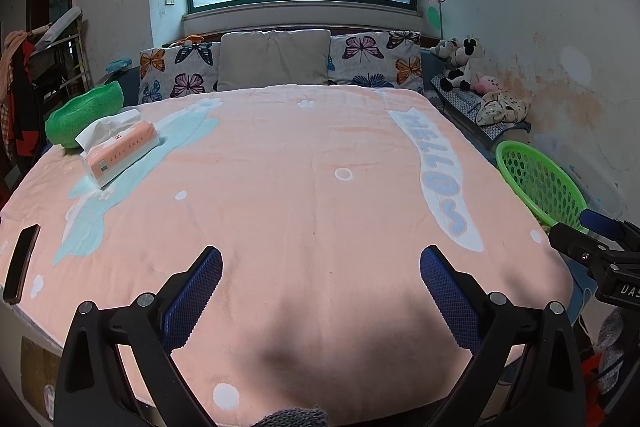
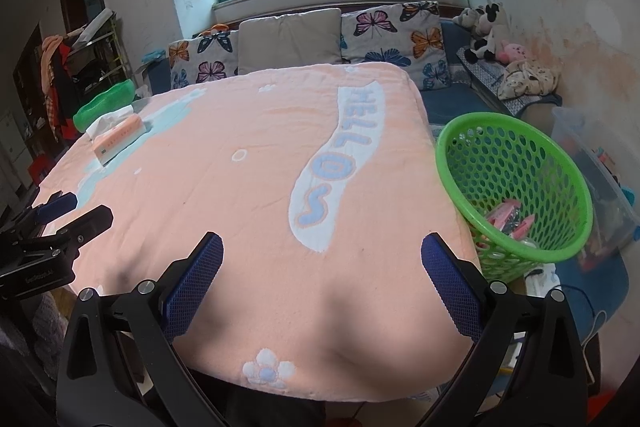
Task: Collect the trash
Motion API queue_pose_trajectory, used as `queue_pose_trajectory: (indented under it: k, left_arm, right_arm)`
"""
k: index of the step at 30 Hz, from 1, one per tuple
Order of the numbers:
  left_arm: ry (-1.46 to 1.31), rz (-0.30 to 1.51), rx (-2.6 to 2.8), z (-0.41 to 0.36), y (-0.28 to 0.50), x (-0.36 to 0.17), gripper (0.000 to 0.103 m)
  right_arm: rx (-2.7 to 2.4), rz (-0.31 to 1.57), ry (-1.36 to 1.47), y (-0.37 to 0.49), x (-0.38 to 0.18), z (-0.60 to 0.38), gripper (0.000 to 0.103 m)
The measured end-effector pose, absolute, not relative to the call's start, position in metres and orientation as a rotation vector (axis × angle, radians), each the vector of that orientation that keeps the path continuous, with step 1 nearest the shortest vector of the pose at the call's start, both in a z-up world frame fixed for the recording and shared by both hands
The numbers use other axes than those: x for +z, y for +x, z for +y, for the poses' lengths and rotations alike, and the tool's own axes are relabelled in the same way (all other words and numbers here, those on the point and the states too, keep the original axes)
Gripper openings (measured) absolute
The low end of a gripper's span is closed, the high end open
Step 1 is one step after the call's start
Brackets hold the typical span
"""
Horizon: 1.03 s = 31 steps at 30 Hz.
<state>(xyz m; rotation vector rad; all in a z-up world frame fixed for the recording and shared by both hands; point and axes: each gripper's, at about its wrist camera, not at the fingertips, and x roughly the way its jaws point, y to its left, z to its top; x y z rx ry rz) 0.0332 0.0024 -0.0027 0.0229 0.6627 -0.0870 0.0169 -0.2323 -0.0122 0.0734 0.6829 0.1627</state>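
Note:
A green perforated basket point(image 2: 516, 183) stands off the table's right edge; pink wrappers and other trash point(image 2: 510, 217) lie in its bottom. The same basket point(image 1: 536, 183) shows at the right of the left wrist view. My left gripper point(image 1: 320, 259) hovers open over the near middle of the peach cloth point(image 1: 304, 167), nothing between its blue pads. My right gripper point(image 2: 322, 247) is open too, above the cloth's near right part, left of the basket. Each gripper appears at the edge of the other's view: the right one point(image 1: 576, 231), the left one point(image 2: 76, 211).
A pink tissue pack point(image 1: 120, 151) and a green foam bowl point(image 1: 84, 115) sit at the table's far left. A dark phone point(image 1: 22, 263) lies at the left edge. Butterfly cushions point(image 1: 364, 59) and plush toys point(image 1: 464, 63) line the sofa behind. A clear bin point(image 2: 600, 167) stands beyond the basket.

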Motion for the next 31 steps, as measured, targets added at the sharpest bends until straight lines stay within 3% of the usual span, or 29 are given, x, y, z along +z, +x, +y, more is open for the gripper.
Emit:
queue_pose_trajectory:
  k: [31]
  left_arm:
    - [0.005,0.667,-0.072,0.0026,0.0365,-0.0032,0.096]
  right_arm:
    - [0.160,0.683,0.086,0.0180,-0.0126,-0.2306,0.099]
